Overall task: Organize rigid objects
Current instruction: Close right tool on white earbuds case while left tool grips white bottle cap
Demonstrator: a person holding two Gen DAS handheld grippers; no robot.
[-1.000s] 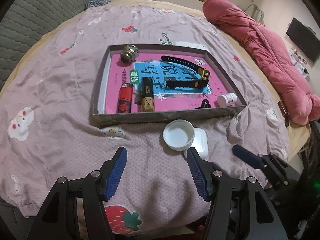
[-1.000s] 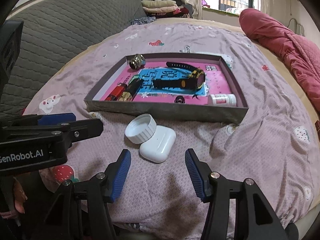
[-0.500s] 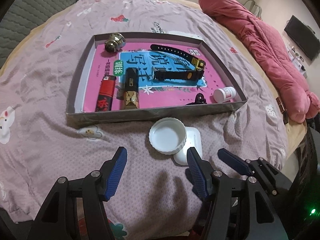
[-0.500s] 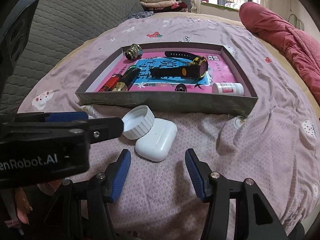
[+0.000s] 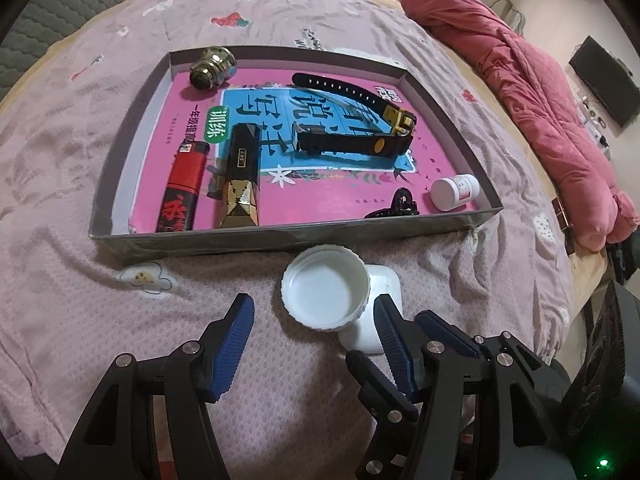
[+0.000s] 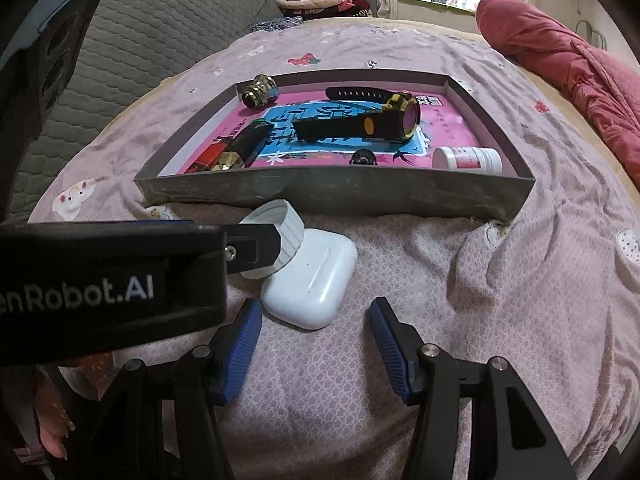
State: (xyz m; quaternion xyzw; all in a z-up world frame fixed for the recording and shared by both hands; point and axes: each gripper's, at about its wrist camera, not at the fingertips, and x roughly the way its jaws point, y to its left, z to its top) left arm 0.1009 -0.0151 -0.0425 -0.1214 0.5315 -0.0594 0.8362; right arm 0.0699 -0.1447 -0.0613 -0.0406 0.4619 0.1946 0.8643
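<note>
Cap [image 5: 325, 294]: white, lying open side up on the bed [image 5: 60, 280], just outside the tray's [image 5: 280, 240] near wall, touching the white case [image 6: 310, 282] at its right.
Left gripper [image 5: 316, 344]: jaws wide apart, empty, low over the bed with the cap just ahead between the fingertips.
Right gripper [image 6: 314, 346]: jaws apart, empty, lined up on the case.
Step in hand: by my judgement, each gripper is closing in on its own piece, cap for the left, case for the right.
Doing it well: the two pieces touch, so I would take them one at a time; pinch the cap across its ribbed rim, lift straight up, clear the tray wall before lowering. The bedding is soft, so press lightly or the cap may tip.
Crowding: the grippers sit close together; keep them from bumping.
Count outside the tray: one cap, one case.
Count in the tray: one watch [image 5: 352, 142], one lighter [image 5: 185, 184], one gold-and-black box [image 5: 241, 178], one metal fitting [image 5: 212, 67], one small white bottle [image 5: 456, 191], one small black clip [image 5: 396, 206].
</note>
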